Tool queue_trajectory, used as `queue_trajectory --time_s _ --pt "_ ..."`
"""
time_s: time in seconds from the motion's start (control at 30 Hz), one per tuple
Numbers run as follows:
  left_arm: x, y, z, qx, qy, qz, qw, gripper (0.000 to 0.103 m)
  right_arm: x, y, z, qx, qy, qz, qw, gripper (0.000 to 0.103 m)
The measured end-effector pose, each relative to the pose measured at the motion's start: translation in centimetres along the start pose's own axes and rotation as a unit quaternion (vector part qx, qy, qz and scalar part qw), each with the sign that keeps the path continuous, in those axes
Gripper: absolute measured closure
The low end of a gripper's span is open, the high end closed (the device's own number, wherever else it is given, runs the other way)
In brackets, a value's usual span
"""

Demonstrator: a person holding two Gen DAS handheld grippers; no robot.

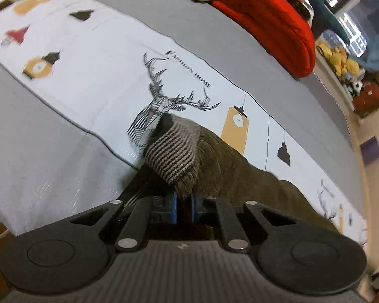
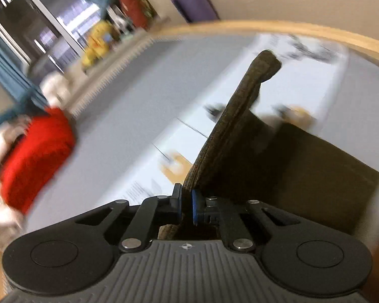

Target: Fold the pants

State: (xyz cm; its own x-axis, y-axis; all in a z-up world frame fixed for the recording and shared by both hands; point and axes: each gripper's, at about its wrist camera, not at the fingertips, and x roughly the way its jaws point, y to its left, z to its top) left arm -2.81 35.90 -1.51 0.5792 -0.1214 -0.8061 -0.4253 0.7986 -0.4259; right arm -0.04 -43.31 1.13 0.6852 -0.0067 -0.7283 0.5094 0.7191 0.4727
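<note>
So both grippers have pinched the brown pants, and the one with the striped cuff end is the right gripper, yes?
Not quite. Both grippers are shut on the brown pants, but the striped cuff is in the left gripper, as the left wrist view shows. The right gripper clamps a plain brown edge with no stripes.

The one legible wording is "FASHION HOME", printed in dark capitals on the pale printed panel of the bed cover (image 1: pixel 108 75), seen in the left wrist view; it runs slantwise from about 11 o'clock down toward 4 o'clock, just at 1 o'clock of the line-drawn stag head (image 1: pixel 161 106). A patch of fine print on the same cover shows in the right wrist view at 10 o'clock of that view's gripper, too blurred to read.
</note>
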Motion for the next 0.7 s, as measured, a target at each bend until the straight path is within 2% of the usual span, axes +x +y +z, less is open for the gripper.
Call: queue_trajectory --time_s 0.07,0.1,0.13,0.17,0.2,0.23,0.27,0.33,0.5,0.57,0.7 --pt "0.9 0.2 -0.2 0.017 0.030 0.021 0.9992 0.090 2.1 -2.7 -1.8 -0.011 0.088 -0.037 0.995 0.094" --pt "1.6 0.3 -0.3 0.023 0.049 0.035 0.9979 0.088 3.0 -4.3 -2.1 0.015 0.126 -0.046 0.991 0.092" --pt "2.1 0.2 -0.4 0.032 0.059 0.050 0.9965 0.086 3.3 -5.8 -2.0 0.043 0.136 -0.041 0.989 0.091" --pt "2.2 0.1 -0.3 0.040 0.057 0.066 0.9954 0.082 3.0 -6.8 -1.4 0.052 0.119 -0.040 0.991 0.091" --pt "2.1 0.1 -0.1 0.045 0.049 0.080 0.9946 0.069 2.5 -7.7 -0.6 0.050 0.090 -0.051 0.993 0.091" --pt "1.9 0.1 0.0 0.045 0.041 0.085 0.9945 0.062 1.8 -8.7 0.2 0.051 0.056 -0.066 0.995 0.087" --pt "1.7 0.1 0.2 0.041 0.033 0.087 0.9948 0.052 1.4 -9.7 0.8 0.060 0.033 -0.077 0.995 0.077" --pt "1.1 -0.2 0.5 0.041 0.012 0.095 0.9946 0.050 1.2 -12.3 1.9 0.105 0.012 -0.092 0.990 0.066" --pt "0.1 -2.5 0.0 0.106 -0.061 0.141 0.9824 0.047 2.9 -16.2 2.6 0.225 0.022 -0.076 0.971 0.066" --pt "0.6 -3.2 -0.1 0.120 -0.062 0.148 0.9796 0.047 3.3 -16.4 2.7 0.233 0.016 -0.089 0.968 0.066" --pt "0.9 -4.4 -0.1 0.150 -0.083 0.146 0.9742 0.047 4.9 -15.4 2.6 0.210 0.022 -0.110 0.971 0.065"
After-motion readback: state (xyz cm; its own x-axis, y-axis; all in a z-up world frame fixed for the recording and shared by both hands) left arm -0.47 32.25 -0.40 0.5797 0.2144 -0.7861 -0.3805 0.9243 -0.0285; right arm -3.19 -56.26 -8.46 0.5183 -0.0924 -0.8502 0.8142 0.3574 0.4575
